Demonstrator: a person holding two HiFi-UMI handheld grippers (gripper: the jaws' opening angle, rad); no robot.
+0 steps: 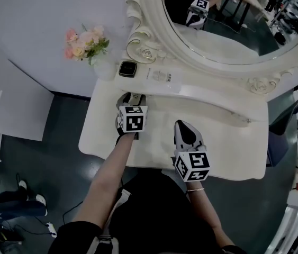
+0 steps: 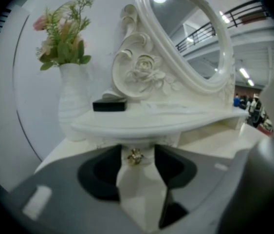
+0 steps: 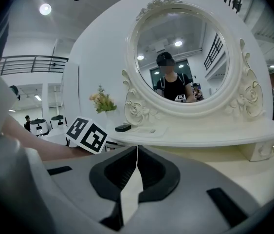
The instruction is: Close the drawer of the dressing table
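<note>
The left gripper's (image 2: 137,150) jaws are held apart, with one gold knob (image 2: 136,156) on the drawer (image 2: 145,152) seen between them. The right gripper's (image 3: 137,149) jaws are pressed together, empty. One vase (image 2: 73,106), one black box (image 2: 109,104) and one mirror (image 2: 188,33) are seen behind.

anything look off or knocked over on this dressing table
Nothing stands out. The vase stands upright with its flowers, the black box lies flat on the shelf, and the mirror shows no damage. The left gripper has its jaws apart either side of the gold drawer knob.
</note>
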